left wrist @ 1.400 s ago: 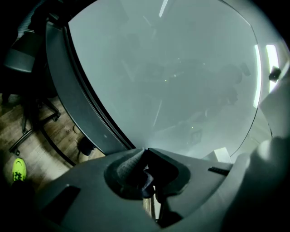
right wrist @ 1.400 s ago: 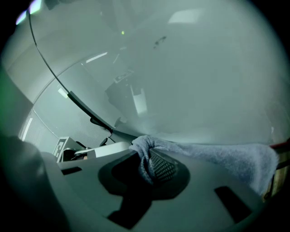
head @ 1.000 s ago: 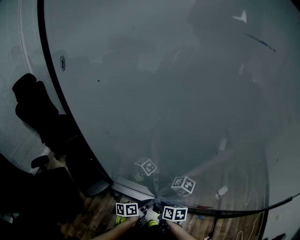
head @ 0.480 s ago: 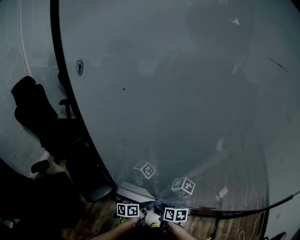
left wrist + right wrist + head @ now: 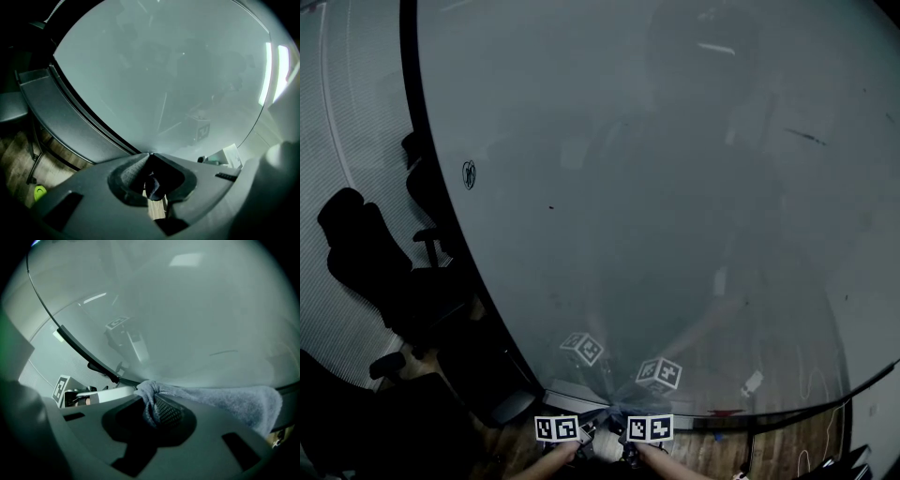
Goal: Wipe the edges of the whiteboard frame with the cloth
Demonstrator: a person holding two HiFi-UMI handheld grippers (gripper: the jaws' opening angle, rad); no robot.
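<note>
Right gripper view shows my right gripper (image 5: 154,397) clamped on a bunched corner of the grey cloth (image 5: 225,399). The cloth's free length drapes rightward along the lower edge of the whiteboard (image 5: 187,310), close to its dark frame (image 5: 75,345). I hold it by the corner so the loose part can press flat on the frame. In the left gripper view my left gripper (image 5: 151,157) is closed to its tips on a small dark fold, which I take for the cloth's other end. Pinching both ends lets me pull it taut. Both grippers sit near each other at the whiteboard's bottom edge, so I judge wiping is barely begun.
</note>
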